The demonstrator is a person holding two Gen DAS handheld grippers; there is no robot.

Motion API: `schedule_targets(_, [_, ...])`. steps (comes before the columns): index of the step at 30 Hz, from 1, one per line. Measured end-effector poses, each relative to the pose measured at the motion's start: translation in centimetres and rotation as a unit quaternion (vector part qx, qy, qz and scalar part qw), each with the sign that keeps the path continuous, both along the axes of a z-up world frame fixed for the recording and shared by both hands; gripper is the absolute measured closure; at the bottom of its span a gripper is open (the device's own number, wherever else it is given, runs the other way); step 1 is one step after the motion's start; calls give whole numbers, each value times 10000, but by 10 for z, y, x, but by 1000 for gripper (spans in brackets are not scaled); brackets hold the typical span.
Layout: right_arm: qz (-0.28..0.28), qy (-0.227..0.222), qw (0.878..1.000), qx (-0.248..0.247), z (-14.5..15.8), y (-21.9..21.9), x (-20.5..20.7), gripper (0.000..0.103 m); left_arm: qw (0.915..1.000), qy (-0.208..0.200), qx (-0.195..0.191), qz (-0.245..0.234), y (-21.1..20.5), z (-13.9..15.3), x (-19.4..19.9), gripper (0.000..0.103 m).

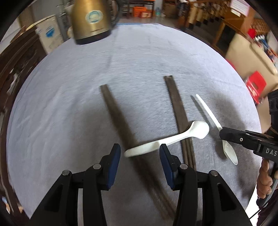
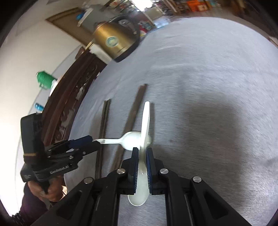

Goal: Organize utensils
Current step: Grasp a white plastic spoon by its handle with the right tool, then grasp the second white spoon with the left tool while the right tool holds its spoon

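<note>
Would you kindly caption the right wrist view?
Right gripper clamps a white spoon above chopsticks on grey cloth.

The right gripper (image 2: 142,153) enters from six o'clock, its blue pads clamped on a white plastic spoon (image 2: 145,121) whose handle points toward twelve. At nine o'clock, the left gripper (image 2: 94,141) holds a second white spoon (image 2: 128,140) crossing dark chopsticks (image 2: 104,120) on grey cloth (image 2: 208,87). A brass-coloured kettle (image 2: 114,41) stands at eleven.

The kettle (image 1: 92,20) loses its top to the frame edge; far shelves (image 1: 199,13) are a blur
</note>
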State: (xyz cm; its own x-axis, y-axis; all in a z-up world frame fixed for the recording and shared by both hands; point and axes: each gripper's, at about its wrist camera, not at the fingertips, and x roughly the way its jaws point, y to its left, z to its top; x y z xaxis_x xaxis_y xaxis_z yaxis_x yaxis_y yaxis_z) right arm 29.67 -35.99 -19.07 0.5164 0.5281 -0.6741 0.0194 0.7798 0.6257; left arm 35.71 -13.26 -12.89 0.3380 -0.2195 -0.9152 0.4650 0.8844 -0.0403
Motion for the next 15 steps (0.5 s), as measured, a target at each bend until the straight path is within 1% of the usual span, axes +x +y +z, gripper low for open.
schedule_targets(1, [-31, 39, 10000, 56, -2, -6, -2, 93, 10000, -3, 16, -9, -2, -1, 2, 55])
schedule_targets(3, [-93, 82, 9999, 119, -8, -11, -1, 93, 10000, -19, -76, -18, -6, -2, 5, 55])
schedule_targets(8, [-215, -17, 9985, 512, -20, -22, -6, 93, 9997, -86, -211, -106, -6, -3, 7, 54])
schedule_targets(12, [-181, -143, 9983, 528, -22, -19, -8, 94, 9987, -178, -342, -323, -5, 4, 1, 54])
schedule_targets(13, [-183, -157, 9983, 528, -24, -18, -7, 94, 9986, -184, -344, -368, -6, 5, 0, 54])
schedule_targets(15, [-197, -180, 9980, 566, -25, -19, -9, 93, 9985, -254, -224, -422, -11, 2, 2, 54])
